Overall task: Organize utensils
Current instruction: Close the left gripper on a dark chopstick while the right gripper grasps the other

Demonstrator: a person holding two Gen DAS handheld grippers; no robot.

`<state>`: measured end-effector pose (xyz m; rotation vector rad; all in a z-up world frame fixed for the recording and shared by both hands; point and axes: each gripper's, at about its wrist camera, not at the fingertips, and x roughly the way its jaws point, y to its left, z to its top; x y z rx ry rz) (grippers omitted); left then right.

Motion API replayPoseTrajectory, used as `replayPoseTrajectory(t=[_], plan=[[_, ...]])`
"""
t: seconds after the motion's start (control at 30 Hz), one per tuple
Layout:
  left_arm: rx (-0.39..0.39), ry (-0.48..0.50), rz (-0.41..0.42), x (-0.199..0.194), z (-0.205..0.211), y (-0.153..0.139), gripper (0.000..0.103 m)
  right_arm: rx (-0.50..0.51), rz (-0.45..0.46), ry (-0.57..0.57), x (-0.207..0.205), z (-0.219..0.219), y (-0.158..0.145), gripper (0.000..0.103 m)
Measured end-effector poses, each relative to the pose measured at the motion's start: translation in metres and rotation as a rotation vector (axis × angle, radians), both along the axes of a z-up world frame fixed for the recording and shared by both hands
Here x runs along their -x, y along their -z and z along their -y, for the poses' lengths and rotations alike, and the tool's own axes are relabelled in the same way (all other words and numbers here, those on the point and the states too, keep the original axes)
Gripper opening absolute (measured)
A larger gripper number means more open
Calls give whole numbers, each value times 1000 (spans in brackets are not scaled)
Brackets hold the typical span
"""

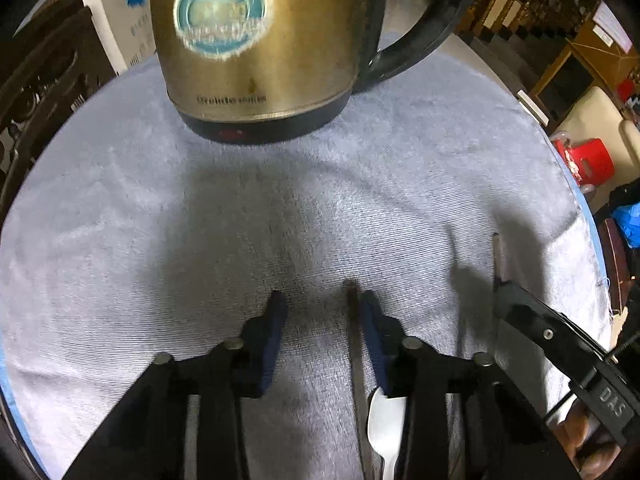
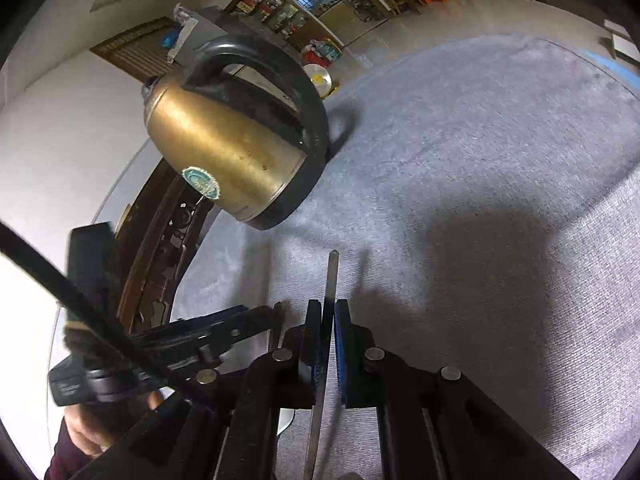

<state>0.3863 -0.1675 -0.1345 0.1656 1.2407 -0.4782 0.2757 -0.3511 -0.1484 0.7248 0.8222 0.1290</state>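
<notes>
A thin metal utensil handle (image 2: 331, 280) is being held pointing toward the brass kettle (image 2: 236, 152); a white spoon (image 1: 386, 420) is lying nearer the camera.

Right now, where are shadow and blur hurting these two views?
Left wrist view: a dark shadow covers the grey cloth ahead of the left gripper; the brass-coloured kettle's sticker is smeared. Right wrist view: the black cable is blurred, and fisheye bends the table edge.

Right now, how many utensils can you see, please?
3: a thin handle in the right gripper, a dark handle inside the left gripper, a spoon beside it; more may be hidden.
</notes>
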Motion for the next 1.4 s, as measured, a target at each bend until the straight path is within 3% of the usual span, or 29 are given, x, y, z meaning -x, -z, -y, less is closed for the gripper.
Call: replayPoseTrajectory(t=[0.3, 0.43, 0.67, 0.8, 1.07, 1.2, 1.4], plan=[[49, 18, 14, -3, 8, 1, 27, 6, -6, -12, -6, -5, 8, 7], [48, 34, 40, 2, 11, 3, 7, 6, 3, -17, -8, -6, 9, 7], [85, 7, 80, 15, 0, -2, 6, 15, 29, -23, -6, -8, 7, 7], [144, -19, 149, 35, -20, -29, 6, 22, 77, -27, -3, -10, -1, 7], [193, -55, 370, 100, -71, -107, 6, 59, 209, -77, 12, -30, -37, 7], [218, -63, 513, 136, -102, -146, 6, 95, 327, -119, 41, -48, -70, 6], [284, -106, 586, 181, -148, -183, 6, 194, 412, -144, 90, -52, -115, 6]])
